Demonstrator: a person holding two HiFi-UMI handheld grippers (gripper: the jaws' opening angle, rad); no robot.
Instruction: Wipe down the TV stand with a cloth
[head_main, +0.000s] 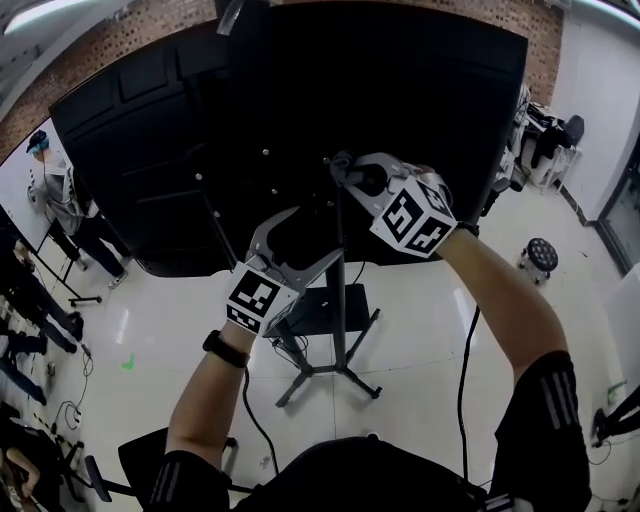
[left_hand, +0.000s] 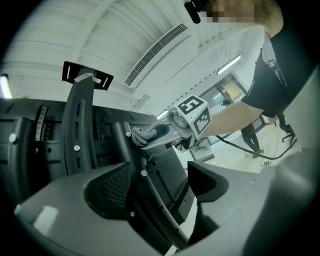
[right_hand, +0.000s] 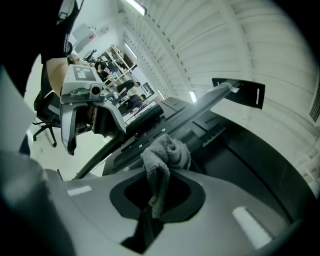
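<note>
I am behind a black TV (head_main: 250, 120) mounted on a stand with a thin pole (head_main: 340, 310) and splayed feet (head_main: 330, 375). My right gripper (head_main: 345, 172) is shut on a bunched grey cloth (right_hand: 167, 152) and presses it against the mounting bracket (right_hand: 150, 132) at the top of the pole. From the left gripper view the cloth (left_hand: 141, 135) shows touching a black bracket arm (left_hand: 142, 175). That arm runs between the jaws of my left gripper (left_hand: 160, 187), which stand apart. In the head view the left gripper (head_main: 305, 240) is lower and to the left, beside the pole.
A small black shelf (head_main: 325, 305) sits on the pole. Cables (head_main: 465, 370) trail over the white floor. People (head_main: 60, 200) stand at the far left. A black chair (head_main: 150, 460) is at my lower left, and a round black object (head_main: 540, 255) lies to the right.
</note>
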